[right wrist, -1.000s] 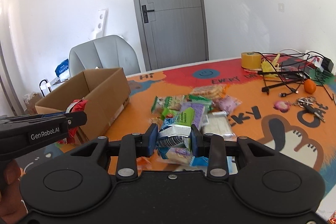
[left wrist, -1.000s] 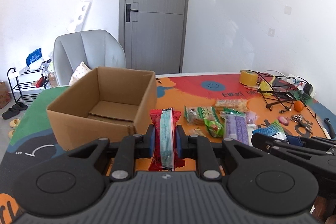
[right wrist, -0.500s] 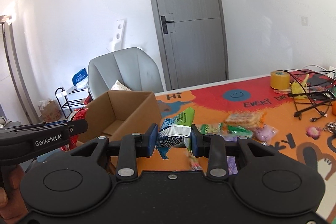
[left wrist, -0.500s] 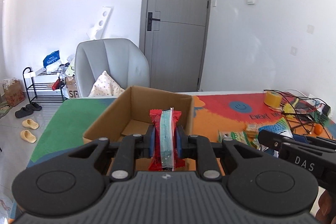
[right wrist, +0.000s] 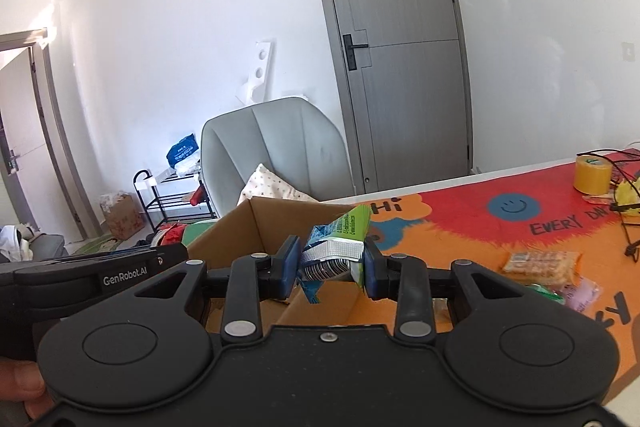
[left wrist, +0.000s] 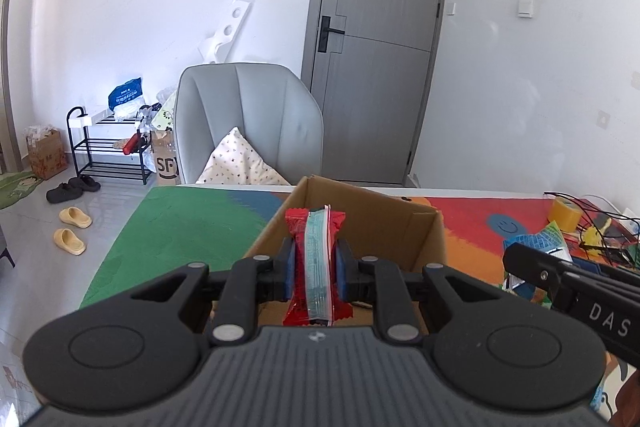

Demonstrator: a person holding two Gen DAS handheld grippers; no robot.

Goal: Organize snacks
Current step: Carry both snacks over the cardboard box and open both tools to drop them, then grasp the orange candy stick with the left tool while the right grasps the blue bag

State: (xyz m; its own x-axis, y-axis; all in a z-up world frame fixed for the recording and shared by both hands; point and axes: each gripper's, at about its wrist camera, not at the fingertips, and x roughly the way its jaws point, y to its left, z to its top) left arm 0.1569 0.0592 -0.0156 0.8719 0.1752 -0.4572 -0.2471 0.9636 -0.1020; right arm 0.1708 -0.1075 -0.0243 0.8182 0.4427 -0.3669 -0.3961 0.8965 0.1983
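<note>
Holding, left gripper [left wrist: 315,275]: its blue pads pinch a red snack packet [left wrist: 315,259] with a pale blue stripe, held upright, in front of and over the near part of the cardboard box [left wrist: 404,227].
Holding, right gripper [right wrist: 331,269]: its pads are clamped on a blue, silver and green snack pouch [right wrist: 338,251], crumpled at the grip, its green end sticking up and away toward the box's far right corner.
Cardboard box: open-topped, flaps down, standing on the colourful table mat [right wrist: 460,215]; both held snacks hang at its near side, above its opening.
Grippers relative to the box: in the left wrist view the right gripper's black arm, marked DAS, reaches in just right of the box; in the right wrist view the left gripper [right wrist: 172,251], marked GenRobot.AI, lies just left of it.
Hand [right wrist: 20,383]: fingertips show at the lower left edge of the right wrist view, well short of the box.
Loose snacks: a biscuit packet [right wrist: 540,262] and a pinkish packet [right wrist: 580,293] lie on the mat, right of the box and well apart from it.
Yellow tape roll [right wrist: 593,173]: right of the box and farther back, near the mat's far edge, beside black cables [right wrist: 624,223].
Grey chair [left wrist: 250,123]: behind the box, off the table, with a spotted cushion [left wrist: 240,163] on its seat.
Shoe rack [left wrist: 108,143]: left of the box, beyond the chair, against the white wall; yellow slippers [left wrist: 72,229] lie on the floor nearer.
Grey door [left wrist: 380,43]: behind the box, closed, at the far wall.
</note>
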